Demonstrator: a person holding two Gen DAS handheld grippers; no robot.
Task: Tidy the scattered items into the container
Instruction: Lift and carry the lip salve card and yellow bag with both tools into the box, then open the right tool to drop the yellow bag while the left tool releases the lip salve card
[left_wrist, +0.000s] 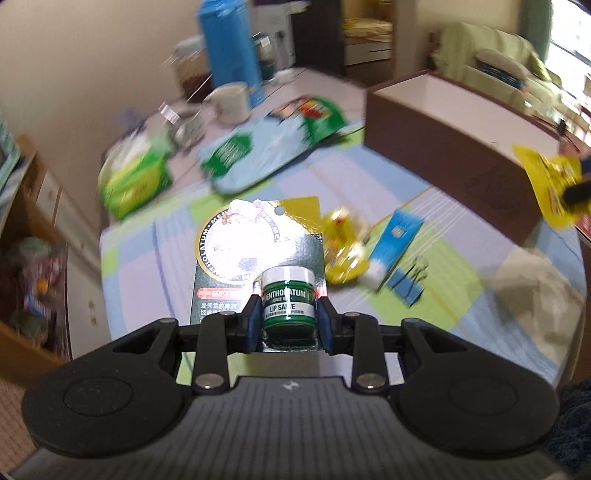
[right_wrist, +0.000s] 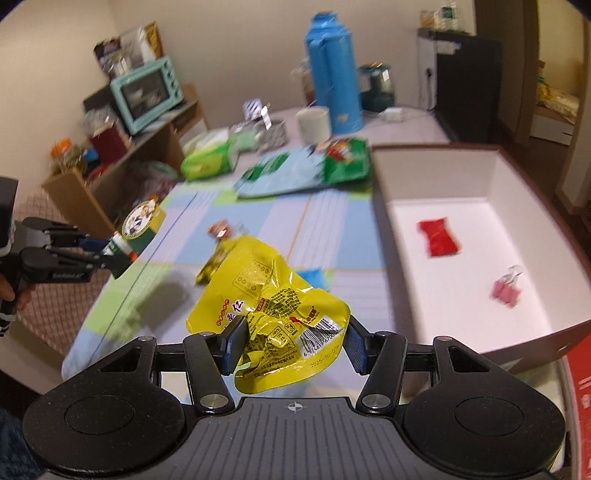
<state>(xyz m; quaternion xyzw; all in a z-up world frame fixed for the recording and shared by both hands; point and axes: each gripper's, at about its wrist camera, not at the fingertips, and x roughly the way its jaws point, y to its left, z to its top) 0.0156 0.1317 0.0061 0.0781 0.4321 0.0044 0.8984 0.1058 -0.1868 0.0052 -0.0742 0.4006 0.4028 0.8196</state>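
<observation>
Lip salve card (left_wrist: 258, 258), "MENTHOLATUM LIP SALVE", in L tongs (left_wrist: 289, 325).

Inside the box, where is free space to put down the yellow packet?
In the box, the white floor is bare near the front wall and the left wall. The red packet and pink clip crowd the middle and right.

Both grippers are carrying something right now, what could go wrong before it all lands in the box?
1. The right gripper pinches only the crumpled lower part of the yellow snack packet; the slick foil may slip out short of the box.
2. The left gripper holds the lip salve card by its small jar; the wide card could tilt or catch the box wall.
3. Both views are blurred by motion, so the two loads may collide near the box.
</observation>
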